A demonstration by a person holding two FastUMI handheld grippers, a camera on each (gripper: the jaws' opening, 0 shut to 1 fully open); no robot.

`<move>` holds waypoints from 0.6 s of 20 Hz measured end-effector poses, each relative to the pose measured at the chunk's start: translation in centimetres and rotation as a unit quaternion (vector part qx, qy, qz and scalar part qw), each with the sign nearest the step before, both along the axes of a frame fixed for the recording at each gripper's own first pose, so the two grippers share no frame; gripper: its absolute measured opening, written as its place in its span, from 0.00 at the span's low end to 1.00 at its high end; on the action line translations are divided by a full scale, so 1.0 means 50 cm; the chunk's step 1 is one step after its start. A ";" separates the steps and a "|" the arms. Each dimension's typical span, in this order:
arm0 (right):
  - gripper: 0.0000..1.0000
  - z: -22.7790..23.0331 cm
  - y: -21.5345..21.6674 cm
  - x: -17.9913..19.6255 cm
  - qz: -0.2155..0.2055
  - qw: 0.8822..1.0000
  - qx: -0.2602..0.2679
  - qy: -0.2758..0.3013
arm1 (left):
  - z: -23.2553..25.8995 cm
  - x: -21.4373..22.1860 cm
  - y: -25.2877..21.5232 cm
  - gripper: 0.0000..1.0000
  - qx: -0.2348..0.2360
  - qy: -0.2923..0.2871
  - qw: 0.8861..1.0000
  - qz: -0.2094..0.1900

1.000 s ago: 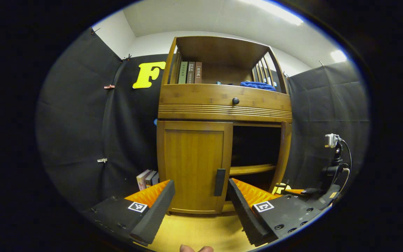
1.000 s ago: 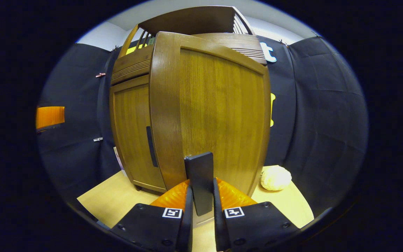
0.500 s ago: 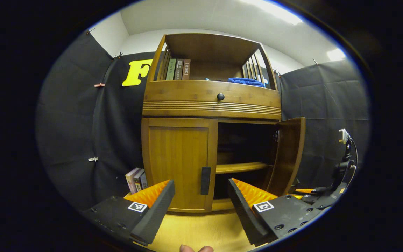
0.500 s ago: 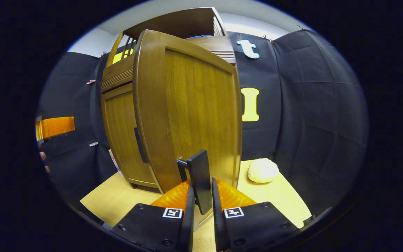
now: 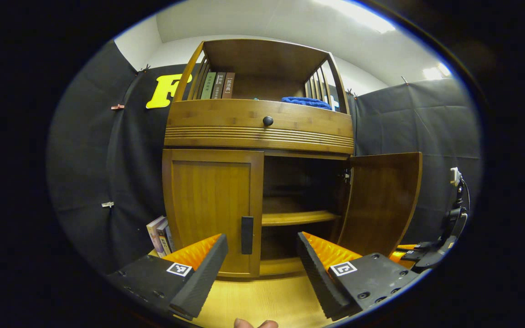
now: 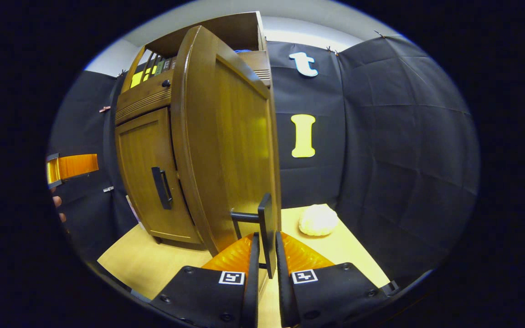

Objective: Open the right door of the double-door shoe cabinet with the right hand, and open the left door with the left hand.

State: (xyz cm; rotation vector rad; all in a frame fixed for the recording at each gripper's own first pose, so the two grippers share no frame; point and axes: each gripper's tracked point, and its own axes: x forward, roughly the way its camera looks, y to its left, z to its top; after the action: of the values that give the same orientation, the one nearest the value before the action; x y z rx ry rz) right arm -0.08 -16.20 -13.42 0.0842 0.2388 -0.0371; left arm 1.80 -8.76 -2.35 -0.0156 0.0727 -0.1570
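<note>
Cabinet [image 5: 258,132] status: right door [image 5: 381,200] swung wide, left door [image 5: 212,209] shut.
Right gripper [image 6: 266,255] clamped on right door handle [image 6: 266,228], both fingers pressing the flat bar. Left gripper [image 5: 262,269] spread apart, short of the cabinet front, roughly lined up with left door handle [image 5: 247,235]. Doors look like rigid wood panels on side hinges, likely light to swing; smooth finish, so grab the vertical bar handle, not the panel edge. Inside the cabinet: inner shelf [image 5: 299,217] looks bare, rest too dark to tell. On the cabinet's top shelf: books [image 5: 218,85] upright at left, blue cloth [image 5: 306,102] at right. More books [image 5: 160,234] beside the cabinet's left foot; pale lump [image 6: 318,220] right of it.
</note>
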 end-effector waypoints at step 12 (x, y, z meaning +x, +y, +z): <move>0.06 0.018 -0.107 0.003 0.017 1.000 0.013 -0.001 | -0.014 0.076 -0.076 0.92 0.000 -0.004 1.000 -0.010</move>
State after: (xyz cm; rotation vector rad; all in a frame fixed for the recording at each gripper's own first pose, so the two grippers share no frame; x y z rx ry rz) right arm 0.08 -21.52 -12.53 0.1060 0.2379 -0.0002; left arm 5.59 -12.55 -3.03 -0.0139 0.0657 -0.1769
